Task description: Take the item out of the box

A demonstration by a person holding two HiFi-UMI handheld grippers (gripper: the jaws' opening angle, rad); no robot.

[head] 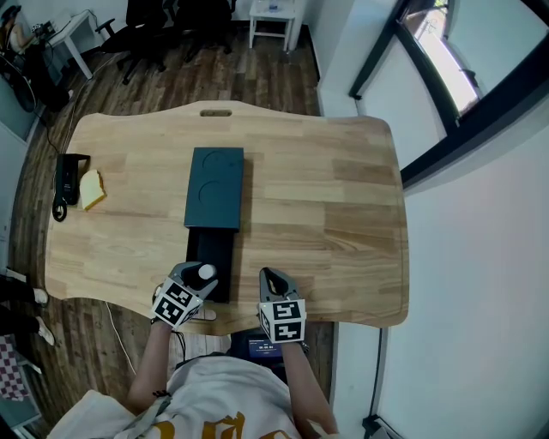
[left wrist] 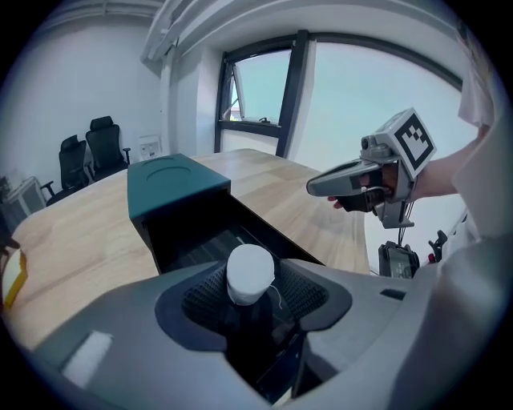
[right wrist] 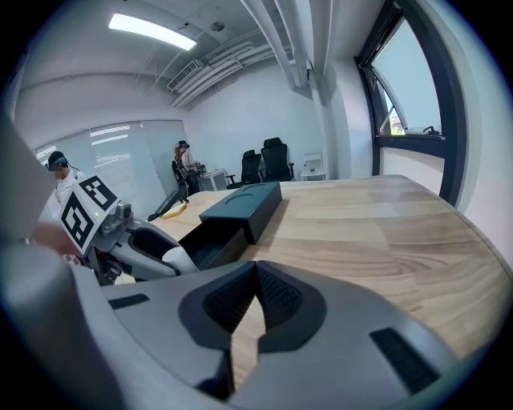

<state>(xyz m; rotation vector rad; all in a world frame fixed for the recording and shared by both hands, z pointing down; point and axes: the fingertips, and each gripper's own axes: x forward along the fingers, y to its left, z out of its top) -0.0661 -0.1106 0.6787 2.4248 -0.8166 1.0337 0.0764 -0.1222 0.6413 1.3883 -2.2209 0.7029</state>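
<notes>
A dark teal box point(head: 214, 187) lies on the wooden table point(head: 343, 197), its black drawer point(head: 211, 254) pulled out toward me. A small white cylinder point(left wrist: 250, 272) stands upright at the near end of the drawer. My left gripper point(head: 199, 276) is around it. Its pads point(left wrist: 200, 298) stand wide on either side and do not press on the cylinder, so it is open. My right gripper point(head: 273, 279) hovers just right of the drawer at the table's near edge. Its jaws meet at the tips with nothing in them. In the right gripper view the cylinder point(right wrist: 178, 258) sits between the left gripper's jaws.
A yellow sponge-like piece point(head: 91, 189) and a black device point(head: 67, 176) lie at the table's left end. Office chairs point(head: 154, 26) and a white side table point(head: 274, 21) stand beyond the far edge. A window wall point(head: 463, 94) runs along the right.
</notes>
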